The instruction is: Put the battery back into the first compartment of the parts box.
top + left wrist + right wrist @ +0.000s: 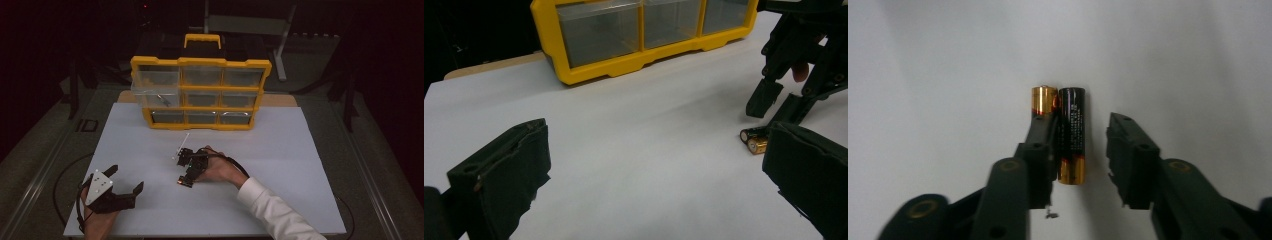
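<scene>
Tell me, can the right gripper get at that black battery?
Probably yes: the right gripper already straddles the black battery on the table. The second battery, touching it, sits under one jaw and could hinder a clean grab.

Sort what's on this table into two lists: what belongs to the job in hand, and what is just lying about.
In the job:
- two batteries lying side by side on the table
- right tool, jaws down around one battery, a gap showing on one side

Lying about:
- yellow drawer organizer, one upper-left drawer pulled out
- left tool, open, resting apart on the white table
</scene>
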`<state>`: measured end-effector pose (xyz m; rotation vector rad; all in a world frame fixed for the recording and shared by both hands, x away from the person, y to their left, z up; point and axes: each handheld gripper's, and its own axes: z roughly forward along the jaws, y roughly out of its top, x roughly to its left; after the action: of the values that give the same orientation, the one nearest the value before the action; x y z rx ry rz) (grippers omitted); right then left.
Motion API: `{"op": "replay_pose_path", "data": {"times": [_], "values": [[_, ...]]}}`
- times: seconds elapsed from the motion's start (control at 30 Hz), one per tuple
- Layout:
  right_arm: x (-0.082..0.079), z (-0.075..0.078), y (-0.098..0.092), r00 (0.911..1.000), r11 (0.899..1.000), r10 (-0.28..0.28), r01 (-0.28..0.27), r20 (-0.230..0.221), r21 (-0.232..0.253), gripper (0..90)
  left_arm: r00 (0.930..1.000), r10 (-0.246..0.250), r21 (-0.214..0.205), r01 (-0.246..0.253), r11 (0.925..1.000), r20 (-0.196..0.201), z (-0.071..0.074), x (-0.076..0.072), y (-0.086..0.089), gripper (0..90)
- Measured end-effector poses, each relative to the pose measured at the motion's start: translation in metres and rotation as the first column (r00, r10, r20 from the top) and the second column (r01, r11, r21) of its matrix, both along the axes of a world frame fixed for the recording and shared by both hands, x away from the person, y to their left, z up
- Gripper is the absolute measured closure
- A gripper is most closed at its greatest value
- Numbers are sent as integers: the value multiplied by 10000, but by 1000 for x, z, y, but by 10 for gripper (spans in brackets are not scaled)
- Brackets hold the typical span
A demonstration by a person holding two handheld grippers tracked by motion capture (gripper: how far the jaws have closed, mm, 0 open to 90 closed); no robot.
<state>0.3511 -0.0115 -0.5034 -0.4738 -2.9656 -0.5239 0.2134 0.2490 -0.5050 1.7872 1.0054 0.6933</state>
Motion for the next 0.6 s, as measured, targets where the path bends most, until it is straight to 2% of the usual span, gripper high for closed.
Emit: {"op": "replay_pose_path", "data": {"times": [0.1,0.17,0.4,0.6], "values": [[1,-3,1,10000,10000,-7,6,-59,-94,707,10000,0,16,0,10000,-5,0,0,0,0],[0,-6,2,9999,9998,41,-38,124,-212,756,10000,0,23,0,10000,-3,0,0,0,0],[-3,-8,5,9992,9988,166,-149,368,-468,766,10000,-1,45,1,10000,-7,0,0,-1,0],[-3,-8,5,9992,9988,165,-147,366,-472,767,10000,16,46,-16,10000,-15,0,0,-1,0]]}}
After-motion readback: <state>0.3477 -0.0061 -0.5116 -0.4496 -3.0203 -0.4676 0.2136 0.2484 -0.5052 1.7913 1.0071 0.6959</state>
